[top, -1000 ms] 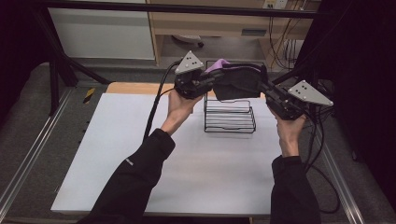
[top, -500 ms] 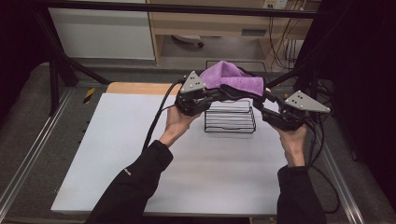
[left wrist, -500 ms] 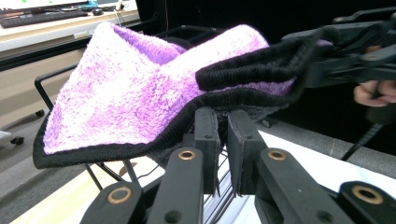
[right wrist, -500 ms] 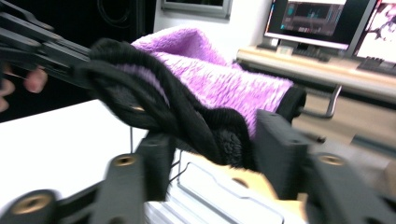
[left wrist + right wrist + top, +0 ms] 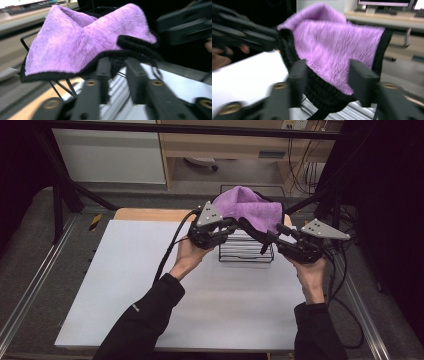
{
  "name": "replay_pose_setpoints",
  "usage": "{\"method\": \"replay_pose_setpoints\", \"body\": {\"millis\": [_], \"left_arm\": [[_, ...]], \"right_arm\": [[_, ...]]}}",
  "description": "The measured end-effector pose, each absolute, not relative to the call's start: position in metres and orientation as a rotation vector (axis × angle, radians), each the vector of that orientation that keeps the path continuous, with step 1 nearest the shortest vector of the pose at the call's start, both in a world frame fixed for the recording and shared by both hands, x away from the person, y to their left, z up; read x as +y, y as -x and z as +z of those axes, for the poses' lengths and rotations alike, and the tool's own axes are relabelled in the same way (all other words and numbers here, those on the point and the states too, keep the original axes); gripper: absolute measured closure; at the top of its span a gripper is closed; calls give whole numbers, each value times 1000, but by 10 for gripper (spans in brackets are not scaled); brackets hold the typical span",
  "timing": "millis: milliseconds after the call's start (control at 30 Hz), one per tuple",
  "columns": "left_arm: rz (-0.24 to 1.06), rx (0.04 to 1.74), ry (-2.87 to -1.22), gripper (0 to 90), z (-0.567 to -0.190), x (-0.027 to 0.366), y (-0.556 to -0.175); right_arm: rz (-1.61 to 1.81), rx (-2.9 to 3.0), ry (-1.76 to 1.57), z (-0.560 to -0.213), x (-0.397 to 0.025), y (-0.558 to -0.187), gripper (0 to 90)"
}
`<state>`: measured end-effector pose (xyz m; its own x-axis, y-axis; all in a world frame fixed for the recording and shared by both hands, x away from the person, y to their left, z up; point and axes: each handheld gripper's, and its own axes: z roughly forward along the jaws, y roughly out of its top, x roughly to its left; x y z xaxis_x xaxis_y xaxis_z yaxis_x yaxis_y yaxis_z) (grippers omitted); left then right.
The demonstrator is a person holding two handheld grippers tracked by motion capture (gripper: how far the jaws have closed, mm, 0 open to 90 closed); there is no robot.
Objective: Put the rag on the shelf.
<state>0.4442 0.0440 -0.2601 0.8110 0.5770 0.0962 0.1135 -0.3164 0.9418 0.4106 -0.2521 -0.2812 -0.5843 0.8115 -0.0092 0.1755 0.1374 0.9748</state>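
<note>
Two hand-held grippers carry a fluffy purple cloth with a black knitted border [image 5: 247, 210] just above the black wire rack [image 5: 246, 251] on the white bench [image 5: 125, 285]. The left hand-held gripper [image 5: 235, 224] pinches the border at the rack's left side, while the right hand-held gripper [image 5: 262, 236] has its jaws spread wide around the cloth's lower fold without clamping it. Held firmly at one edge only, the cloth could sag, snagging its border on the rack's wires.
</note>
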Motion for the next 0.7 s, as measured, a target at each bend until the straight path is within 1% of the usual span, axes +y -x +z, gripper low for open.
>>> {"method": "replay_pose_setpoints", "body": {"millis": [67, 133, 167, 233, 300, 333, 433, 500, 567, 633, 700], "left_arm": [[513, 549, -1836, 584, -254, 56, -443], [513, 596, -1808, 510, -247, 66, -446], [508, 635, -1778, 494, -242, 73, -451], [507, 701, -1751, 448, -236, 79, -462], [509, 757, -1765, 380, -232, 80, -477], [512, 777, -1769, 371, -232, 80, -485], [494, 834, -1781, 341, -231, 75, -506], [486, 869, -1790, 331, -232, 71, -518], [431, 892, -1784, 321, -234, 70, -528], [382, 895, -1765, 323, -235, 69, -532], [383, 884, -1768, 331, -236, 68, -532]], "right_arm": [[1442, 1879, -980, -288, -251, -417, 729], [1437, 1893, -1003, -293, -251, -421, 820], [1433, 1905, -1010, -295, -252, -422, 854], [1422, 1909, -1019, -299, -252, -425, 873], [1426, 1904, -1018, -300, -252, -426, 846], [1422, 1903, -1012, -301, -251, -425, 834], [1426, 1900, -994, -301, -249, -424, 758], [1430, 1892, -982, -302, -248, -423, 696], [1434, 1888, -977, -303, -247, -423, 642], [1440, 1896, -975, -303, -247, -422, 620], [1449, 1899, -972, -304, -248, -421, 595]]}}
